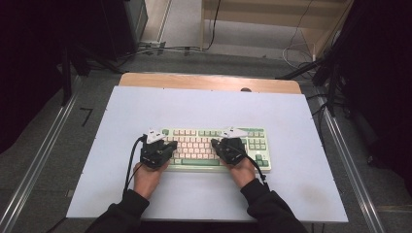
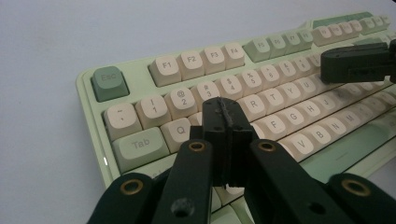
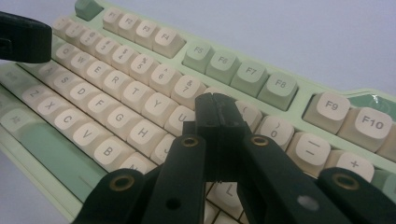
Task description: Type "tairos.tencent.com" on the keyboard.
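Mint-green and cream, the keyboard lies flat on the near half of the pale table top, its long side running across, and both of our tools are over it. Its letter and number keys are cream, while Esc, Tab, the space bar and part of the function row are green.

We hold the left gripper over the left end of the keys. Its two black jaws are pressed together with nothing between them, and in the left gripper view the joined tips sit low over the keys around W and E, just below the 3 key; we cannot tell whether they touch a keycap.

We hold the right gripper over the right part of the letter block. Its jaws are likewise pressed flat against each other and pinch nothing. In the right gripper view the tips stand over the keys just right of U, with 7 beside them on the left and 0 on the right; whether they rest on a key we cannot say.

Each gripper shows the other's black tip at the edge of its view, the two being near each other over the middle rows.

A strip of bare wood shows along the far edge of the table, and cables lie on the grey floor beyond
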The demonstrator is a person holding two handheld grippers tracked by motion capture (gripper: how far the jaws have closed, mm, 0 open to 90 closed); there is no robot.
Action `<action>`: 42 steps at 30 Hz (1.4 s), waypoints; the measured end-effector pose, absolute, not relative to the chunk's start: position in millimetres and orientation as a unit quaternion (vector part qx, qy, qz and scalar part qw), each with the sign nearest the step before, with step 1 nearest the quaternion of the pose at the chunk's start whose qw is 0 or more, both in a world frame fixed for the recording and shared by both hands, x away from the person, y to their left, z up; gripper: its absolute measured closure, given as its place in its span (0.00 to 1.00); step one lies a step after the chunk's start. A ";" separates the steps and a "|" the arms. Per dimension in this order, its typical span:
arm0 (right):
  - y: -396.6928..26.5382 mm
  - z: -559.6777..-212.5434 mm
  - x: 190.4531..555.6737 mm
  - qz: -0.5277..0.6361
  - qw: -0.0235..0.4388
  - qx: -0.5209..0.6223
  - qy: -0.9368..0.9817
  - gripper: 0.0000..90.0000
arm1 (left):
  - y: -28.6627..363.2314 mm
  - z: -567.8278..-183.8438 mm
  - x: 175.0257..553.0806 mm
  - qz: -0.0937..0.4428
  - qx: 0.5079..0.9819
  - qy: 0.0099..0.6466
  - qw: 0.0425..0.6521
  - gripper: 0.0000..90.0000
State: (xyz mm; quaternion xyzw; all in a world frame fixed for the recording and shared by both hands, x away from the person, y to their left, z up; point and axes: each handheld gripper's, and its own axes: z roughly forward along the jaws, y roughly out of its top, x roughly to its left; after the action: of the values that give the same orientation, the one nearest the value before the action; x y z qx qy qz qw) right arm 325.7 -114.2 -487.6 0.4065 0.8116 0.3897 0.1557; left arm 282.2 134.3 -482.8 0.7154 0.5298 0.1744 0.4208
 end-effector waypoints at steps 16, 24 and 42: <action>-114.6 -476.4 323.0 0.400 0.157 0.406 0.806 0.97 | 129.5 -481.7 285.4 0.174 0.714 0.528 0.426 1.00; -119.7 -474.6 323.6 0.404 0.157 0.411 0.802 0.97 | 122.6 -480.4 290.9 0.175 0.712 0.526 0.430 1.00; -123.7 -470.6 321.7 0.411 0.162 0.411 0.798 0.97 | 113.7 -479.3 296.4 0.174 0.713 0.522 0.434 1.00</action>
State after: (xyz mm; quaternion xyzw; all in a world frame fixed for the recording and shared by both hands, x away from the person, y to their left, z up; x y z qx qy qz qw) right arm 321.7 -123.7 -470.6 0.4109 0.7977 0.4107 0.1615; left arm 296.4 113.7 -479.3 0.7135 0.5219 0.1739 0.4340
